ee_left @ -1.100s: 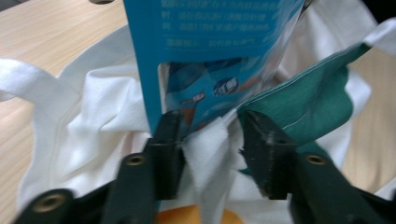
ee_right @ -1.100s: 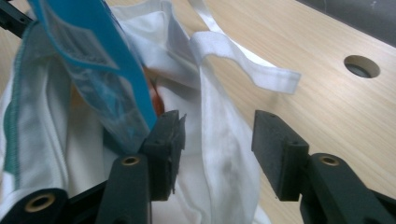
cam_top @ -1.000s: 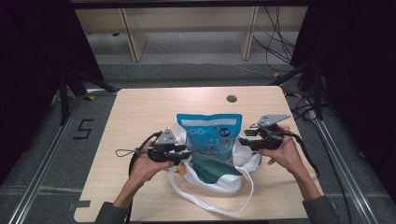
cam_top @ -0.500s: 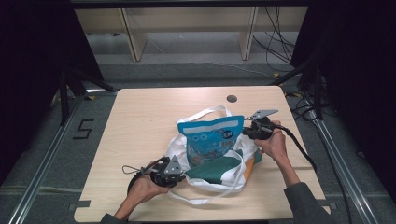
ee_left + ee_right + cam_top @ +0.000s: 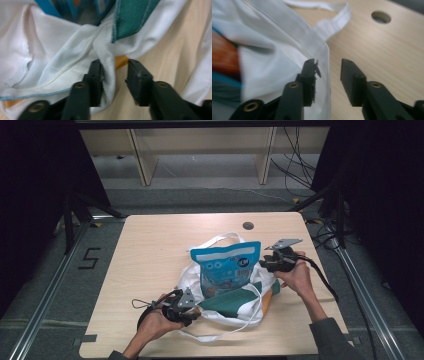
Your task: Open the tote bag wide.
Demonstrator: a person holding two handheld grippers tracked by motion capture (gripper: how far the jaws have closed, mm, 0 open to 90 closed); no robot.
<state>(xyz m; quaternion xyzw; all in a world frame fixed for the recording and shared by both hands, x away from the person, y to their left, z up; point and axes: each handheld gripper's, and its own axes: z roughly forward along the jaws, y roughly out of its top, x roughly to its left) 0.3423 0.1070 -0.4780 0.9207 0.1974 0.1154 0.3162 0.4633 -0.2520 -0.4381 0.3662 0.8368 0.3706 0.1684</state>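
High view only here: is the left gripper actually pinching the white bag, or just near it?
Observer: Not pinching. In the left gripper view the left gripper has just been opening; a fold of the white bag lies against one jaw, with a gap to the other.
Operator: And the right one?
Observer: The right gripper has also just been opening. The bag's hem runs between its jaws, but they do not press on it.
Operator: What's under the left jaws?
Observer: Bare table, plus an orange bit of the bag right at the jaw tips.
Operator: Is the snack bag inside?
Observer: The blue snack bag stands upright in the bag's opening.
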